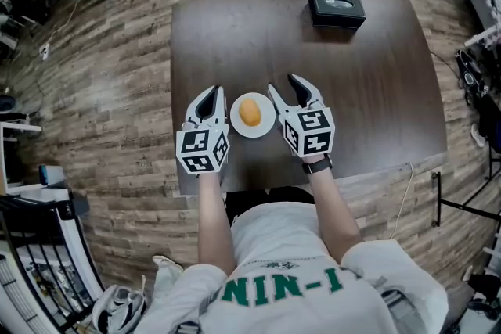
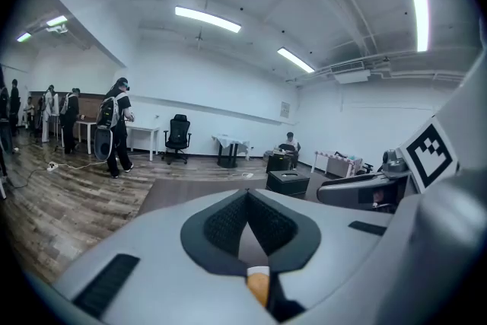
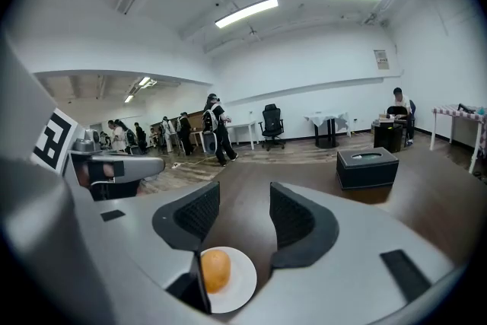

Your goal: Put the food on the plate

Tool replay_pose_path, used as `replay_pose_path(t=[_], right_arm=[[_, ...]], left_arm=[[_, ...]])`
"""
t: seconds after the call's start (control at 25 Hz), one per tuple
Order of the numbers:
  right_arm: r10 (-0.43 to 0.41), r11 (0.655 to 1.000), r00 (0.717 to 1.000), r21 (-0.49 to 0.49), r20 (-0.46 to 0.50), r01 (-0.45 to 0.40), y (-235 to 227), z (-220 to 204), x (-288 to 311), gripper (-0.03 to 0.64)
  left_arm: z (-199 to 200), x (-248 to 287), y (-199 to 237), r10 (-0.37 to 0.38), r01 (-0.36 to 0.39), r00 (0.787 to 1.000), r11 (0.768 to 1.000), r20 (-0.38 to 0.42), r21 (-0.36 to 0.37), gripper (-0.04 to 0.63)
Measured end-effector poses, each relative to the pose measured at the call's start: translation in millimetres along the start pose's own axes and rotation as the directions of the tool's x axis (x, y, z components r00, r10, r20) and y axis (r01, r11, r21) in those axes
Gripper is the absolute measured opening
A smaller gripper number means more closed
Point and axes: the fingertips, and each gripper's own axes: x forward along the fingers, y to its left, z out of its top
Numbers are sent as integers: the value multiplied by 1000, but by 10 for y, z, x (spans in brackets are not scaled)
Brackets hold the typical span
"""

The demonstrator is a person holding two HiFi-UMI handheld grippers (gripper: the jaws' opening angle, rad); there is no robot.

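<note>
**Mia:** Where is the food now?

**Tom:** The round orange food (image 1: 250, 113) lies in the middle of the white plate (image 1: 267, 126). The plate sits by the near edge of the bench (image 1: 368, 74), about halfway along that edge.

**Mia:** And the tongs?

**Tom:** The left tongs (image 1: 213, 95) hang just beside the plate on its left. Their tips are pressed together and hold nothing. The right tongs (image 1: 288, 89) hang just beside the plate on its right. Their tips are apart, with nothing between them. Neither pair touches the food or the plate.

**Mia:** So the job looks done?

**Tom:** It looks that way. What seems left is for the person to get the tongs away without a bump.

**Mia:** How should the person do that well?

**Tom:** The person should bring both tongs straight up and back, not swing them across the plate. The plate is close to the near edge, so a knock could push it off. The food is round and may roll if the plate shakes. Slow and steady is best. The black box (image 1: 337, 8) by the far edge is well apart, so it is no worry.
</note>
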Motion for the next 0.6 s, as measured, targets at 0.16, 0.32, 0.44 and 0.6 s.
replay_pose_path(t=[0.16, 0.32, 0.44, 0.6], right_arm=[[0, 1000, 998, -5, 66, 0, 26, 307, -152, 194], [4, 999, 993, -32, 121, 0, 71, 585, -338, 175], [5, 999, 986, -41, 169, 2, 123, 779, -483, 139], [-13, 998, 976, -54, 217, 25, 103, 991, -685, 111]], left_arm=[[302, -119, -100, 0, -1, 999, 1000, 48, 29, 14], [577, -269, -225, -1, -4, 995, 999, 96, 54, 14], [753, -384, -298, -6, -4, 991, 998, 133, 70, 14], [950, -505, -392, -2, -13, 985, 996, 171, 89, 14]])
